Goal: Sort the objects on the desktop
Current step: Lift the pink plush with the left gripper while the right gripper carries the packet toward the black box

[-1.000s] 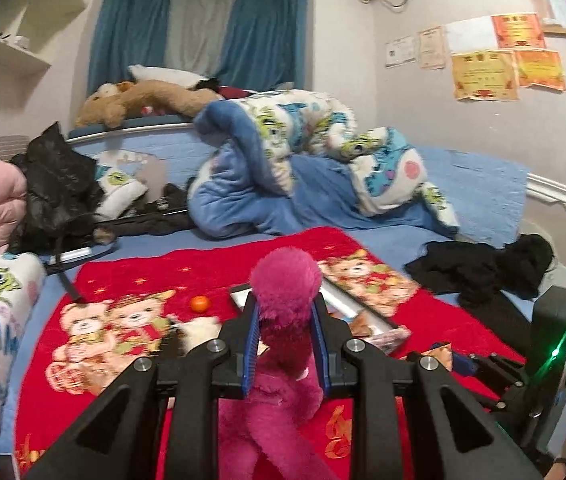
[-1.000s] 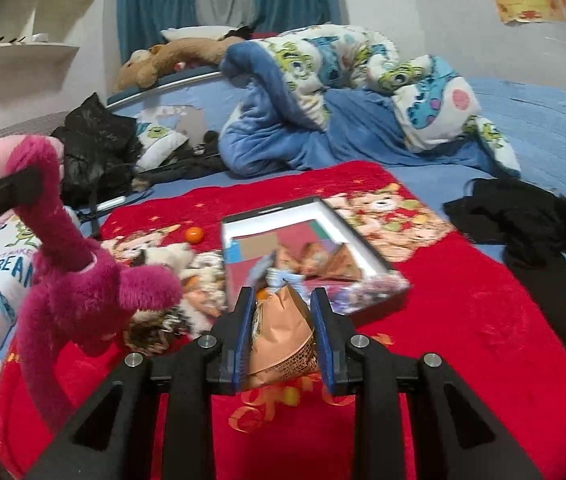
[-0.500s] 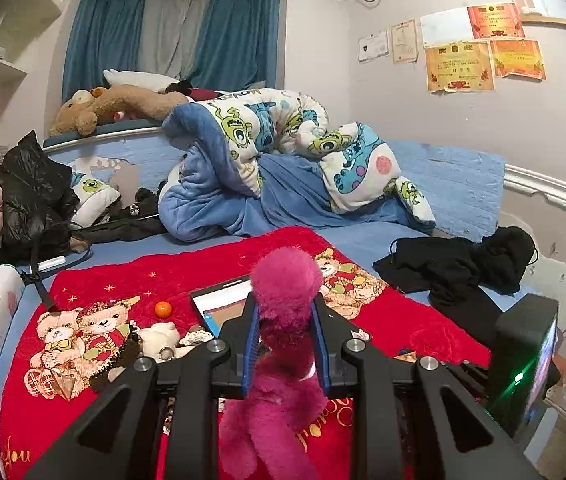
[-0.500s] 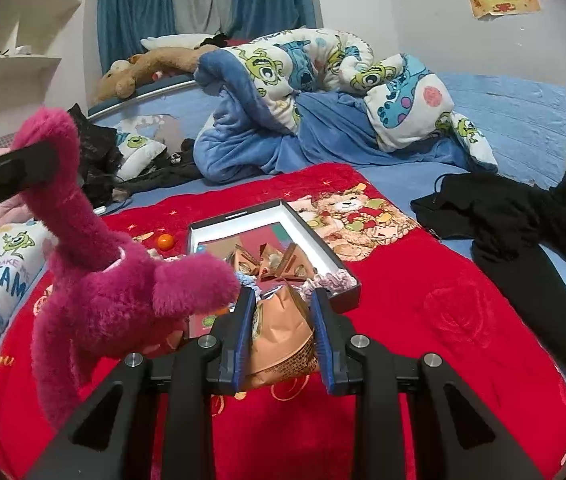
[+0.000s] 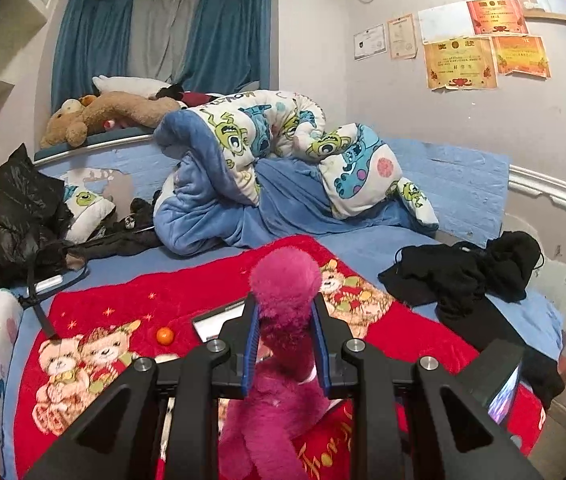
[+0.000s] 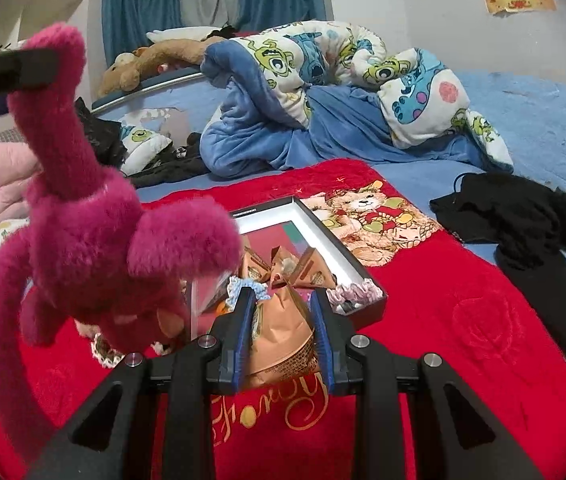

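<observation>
Pink plush toy [image 5: 283,320] is clamped in the left gripper [image 5: 285,344]: jaws closed most of the way onto one fuzzy limb, blue pads pressing both sides, the limb's round end sticking out past the tips toward 12 o'clock. In the right wrist view the same plush toy [image 6: 95,236] hangs in the air at 9–10 o'clock, body and long limbs dangling below the black finger at the frame's upper left, above the red blanket [image 6: 463,320].

Right gripper [image 6: 283,336] is closed narrow on a brown snack packet [image 6: 283,336], pads against its sides, packet held off the blanket.

Black tray [image 6: 347,256] with white inner rim sits on the blanket at 12 o'clock just beyond the right fingertips; more brown triangular packets [image 6: 303,268] lie inside it, crocheted bits at its near edge. Part of the tray is hidden by the plush.

Small orange ball [image 5: 165,336] on the blanket at 10 o'clock of the left gripper, apart from the tray. Black clothing [image 6: 523,216] at 2–3 o'clock, off the blanket edge. Crumpled blue duvet [image 5: 267,176] at 12 o'clock, far side.
</observation>
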Demonstrator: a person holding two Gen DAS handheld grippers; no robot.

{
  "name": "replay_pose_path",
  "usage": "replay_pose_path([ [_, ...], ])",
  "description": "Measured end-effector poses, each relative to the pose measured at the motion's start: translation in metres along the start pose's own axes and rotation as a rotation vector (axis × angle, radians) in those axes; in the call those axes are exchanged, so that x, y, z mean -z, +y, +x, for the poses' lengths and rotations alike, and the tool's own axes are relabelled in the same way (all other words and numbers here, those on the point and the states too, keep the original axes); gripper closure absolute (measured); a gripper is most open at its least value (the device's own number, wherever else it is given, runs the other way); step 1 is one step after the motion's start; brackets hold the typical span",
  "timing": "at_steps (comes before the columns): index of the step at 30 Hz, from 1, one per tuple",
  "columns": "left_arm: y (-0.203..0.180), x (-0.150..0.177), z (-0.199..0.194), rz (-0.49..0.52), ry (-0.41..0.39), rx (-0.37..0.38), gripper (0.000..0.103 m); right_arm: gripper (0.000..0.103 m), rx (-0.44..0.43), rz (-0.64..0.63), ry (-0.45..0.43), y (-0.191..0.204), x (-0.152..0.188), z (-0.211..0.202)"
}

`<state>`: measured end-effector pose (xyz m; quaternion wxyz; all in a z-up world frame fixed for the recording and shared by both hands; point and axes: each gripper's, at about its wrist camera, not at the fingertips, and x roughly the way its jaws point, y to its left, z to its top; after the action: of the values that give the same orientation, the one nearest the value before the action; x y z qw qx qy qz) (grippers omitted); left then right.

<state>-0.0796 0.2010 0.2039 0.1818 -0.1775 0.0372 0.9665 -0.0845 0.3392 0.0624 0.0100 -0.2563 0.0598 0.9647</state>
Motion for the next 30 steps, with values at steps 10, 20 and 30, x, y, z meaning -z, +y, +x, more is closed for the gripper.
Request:
replay_pose_path([
  [10, 0.002, -0.038, 0.065, 0.002, -0.014, 0.0, 0.079, 0.075, -0.03, 0.025, 0.024, -0.01, -0.038, 0.058],
  [20, 0.012, -0.02, 0.139, -0.011, 0.019, -0.024, 0.079, 0.075, -0.049, 0.033, 0.053, -0.023, -0.066, 0.118],
  [30, 0.015, 0.06, 0.193, -0.085, 0.144, -0.009, 0.079, 0.075, -0.047, 0.014, 0.163, -0.024, -0.038, 0.159],
])
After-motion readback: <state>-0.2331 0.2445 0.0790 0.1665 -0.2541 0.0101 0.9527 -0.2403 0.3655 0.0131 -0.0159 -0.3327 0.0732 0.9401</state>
